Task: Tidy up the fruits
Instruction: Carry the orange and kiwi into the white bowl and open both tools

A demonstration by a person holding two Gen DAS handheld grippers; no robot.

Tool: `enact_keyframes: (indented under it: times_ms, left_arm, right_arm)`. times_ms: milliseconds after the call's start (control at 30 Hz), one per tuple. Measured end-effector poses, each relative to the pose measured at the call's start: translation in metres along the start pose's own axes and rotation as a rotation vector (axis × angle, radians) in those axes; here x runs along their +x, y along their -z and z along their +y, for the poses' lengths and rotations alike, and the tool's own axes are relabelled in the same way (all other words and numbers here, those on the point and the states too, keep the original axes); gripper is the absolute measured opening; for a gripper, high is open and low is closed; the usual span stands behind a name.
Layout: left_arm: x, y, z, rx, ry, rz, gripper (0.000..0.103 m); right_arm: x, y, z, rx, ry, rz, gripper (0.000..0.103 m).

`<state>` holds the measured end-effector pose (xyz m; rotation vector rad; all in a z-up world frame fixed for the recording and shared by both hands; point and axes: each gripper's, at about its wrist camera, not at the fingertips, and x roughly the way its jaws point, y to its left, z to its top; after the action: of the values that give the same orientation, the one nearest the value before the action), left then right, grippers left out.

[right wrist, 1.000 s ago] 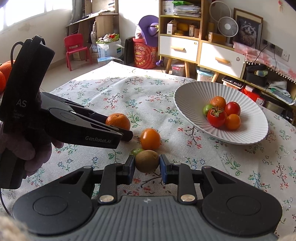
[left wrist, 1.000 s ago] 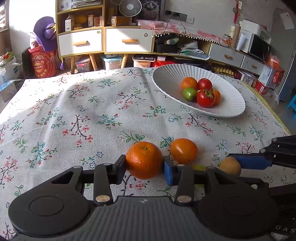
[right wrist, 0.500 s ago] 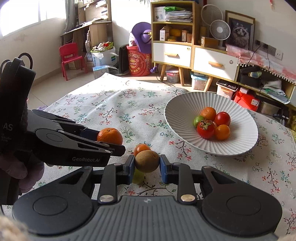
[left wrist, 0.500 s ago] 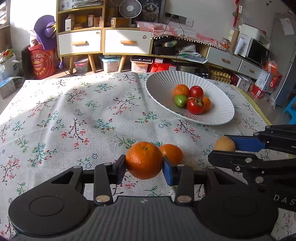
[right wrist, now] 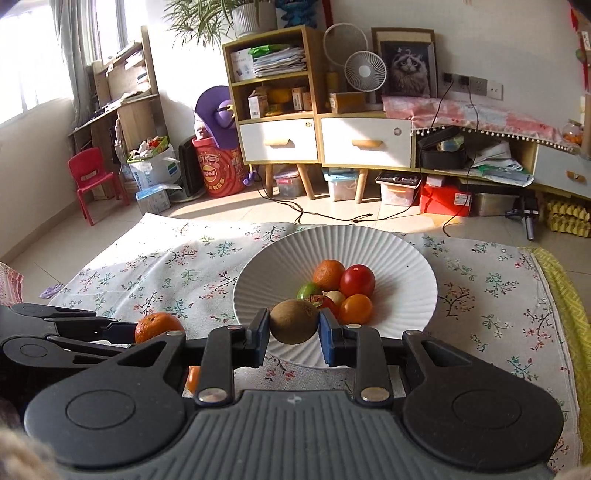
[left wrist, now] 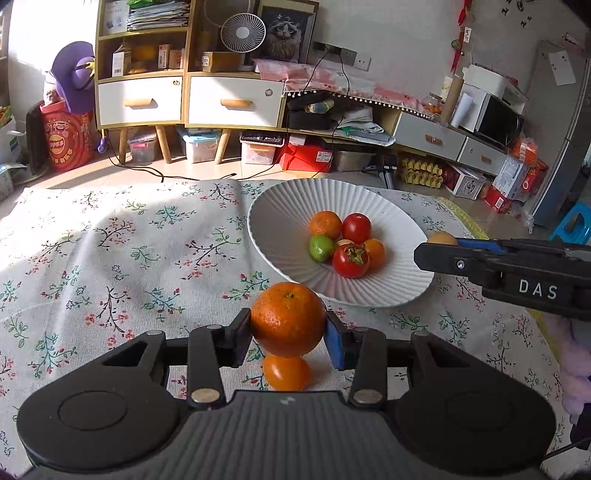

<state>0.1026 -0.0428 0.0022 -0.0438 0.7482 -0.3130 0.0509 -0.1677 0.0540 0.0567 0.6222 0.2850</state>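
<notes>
With both fruits pinched, the right gripper (right wrist: 294, 327) carries a kiwi (right wrist: 294, 321) over the plate's near rim (right wrist: 424, 295); next comes lowering and release, while the left gripper (left wrist: 288, 328) waits with its mandarin (left wrist: 288, 318).

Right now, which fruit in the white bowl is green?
The small round lime at the left of the pile in the bowl. The other fruits around it are orange or red.

Floral tablecloth (left wrist: 110, 258), wooden drawer cabinet (right wrist: 317, 142), white fan (right wrist: 365, 70), cat picture (right wrist: 408, 68), red chair (right wrist: 92, 181), microwave (left wrist: 495, 118), potted plant (right wrist: 236, 14), red bucket (left wrist: 66, 138)
</notes>
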Motion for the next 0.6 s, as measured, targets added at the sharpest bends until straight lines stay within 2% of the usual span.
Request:
enact_keyframes:
  times_ms: [333,600]
  left_arm:
    - [0.043,-0.028,-0.016,0.056,0.005,-0.019,0.046]
    - [0.083,-0.039,-0.016,0.076,-0.032,0.022,0.046]
  right_arm:
    - [0.024,-0.003,-0.035,0.069,0.026,-0.002,0.026]
    - [0.039,-0.004,-0.051,0.099,0.045,0.029,0.026]
